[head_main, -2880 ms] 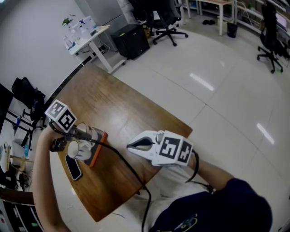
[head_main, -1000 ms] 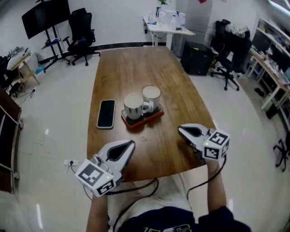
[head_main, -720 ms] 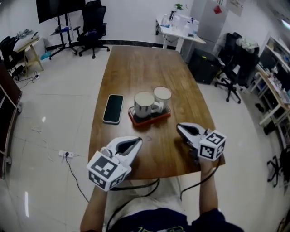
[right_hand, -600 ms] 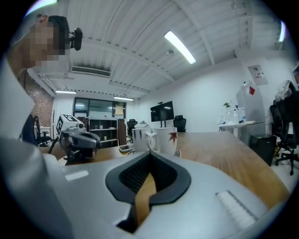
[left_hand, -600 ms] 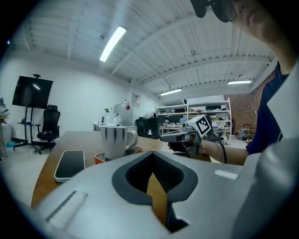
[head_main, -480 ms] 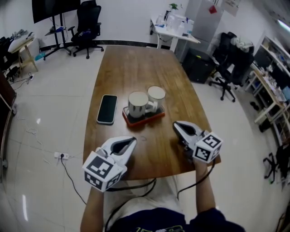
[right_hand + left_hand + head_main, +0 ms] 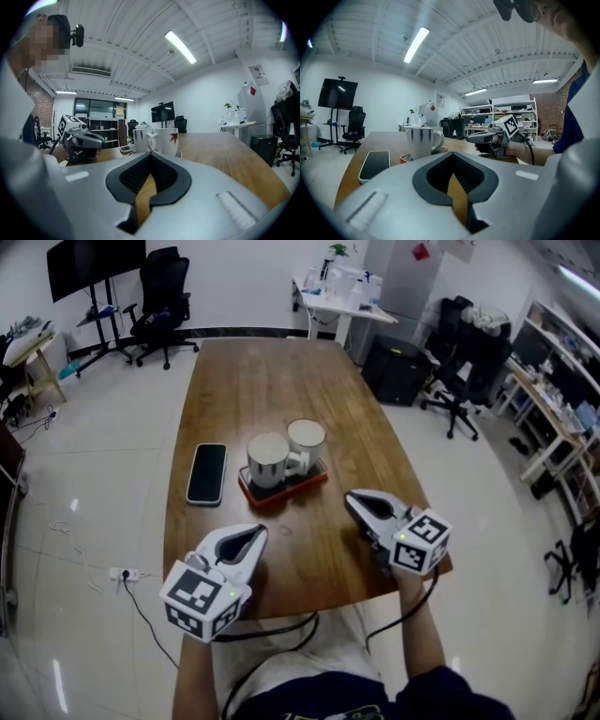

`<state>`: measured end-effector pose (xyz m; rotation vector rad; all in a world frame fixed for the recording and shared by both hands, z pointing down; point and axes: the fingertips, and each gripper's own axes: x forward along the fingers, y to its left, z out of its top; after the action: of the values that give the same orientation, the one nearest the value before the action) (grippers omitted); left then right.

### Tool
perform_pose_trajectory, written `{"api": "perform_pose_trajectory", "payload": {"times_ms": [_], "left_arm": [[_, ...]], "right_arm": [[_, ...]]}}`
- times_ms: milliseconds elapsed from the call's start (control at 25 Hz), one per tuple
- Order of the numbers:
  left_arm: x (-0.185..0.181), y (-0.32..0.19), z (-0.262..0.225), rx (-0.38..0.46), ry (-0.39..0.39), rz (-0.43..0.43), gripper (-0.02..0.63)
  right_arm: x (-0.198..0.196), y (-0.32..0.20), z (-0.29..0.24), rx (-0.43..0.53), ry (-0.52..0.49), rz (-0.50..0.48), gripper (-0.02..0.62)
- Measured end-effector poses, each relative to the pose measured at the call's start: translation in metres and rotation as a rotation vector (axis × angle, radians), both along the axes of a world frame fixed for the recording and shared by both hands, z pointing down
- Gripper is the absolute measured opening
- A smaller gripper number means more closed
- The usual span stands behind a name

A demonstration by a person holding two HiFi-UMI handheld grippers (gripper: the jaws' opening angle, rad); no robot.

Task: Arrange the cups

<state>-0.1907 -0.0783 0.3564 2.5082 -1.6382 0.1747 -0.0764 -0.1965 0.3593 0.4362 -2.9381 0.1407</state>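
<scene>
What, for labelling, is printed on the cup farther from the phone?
A red leaf; the cup shows best in right gripper view.

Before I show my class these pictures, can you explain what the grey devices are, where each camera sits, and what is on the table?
A person holds two grey hand-held clamps: the left gripper and the right gripper. One picture comes from a camera on the person's head; the other two look along each gripper's jaws. On the brown wooden table stand two white ceramic mugs on an orange tray, beside a black phone. Both grippers are shut and hold nothing.
</scene>
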Motion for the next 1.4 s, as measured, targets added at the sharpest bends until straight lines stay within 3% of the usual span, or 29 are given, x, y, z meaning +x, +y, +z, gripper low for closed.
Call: {"api": "perform_pose_trajectory", "payload": {"times_ms": [1400], "left_arm": [[-0.0015,-0.0027,-0.0004,-0.001,0.016,-0.016,0.005]], "right_arm": [[-0.0042,0.0069,0.0003,0.001,0.001,-0.042,0.003]]}}
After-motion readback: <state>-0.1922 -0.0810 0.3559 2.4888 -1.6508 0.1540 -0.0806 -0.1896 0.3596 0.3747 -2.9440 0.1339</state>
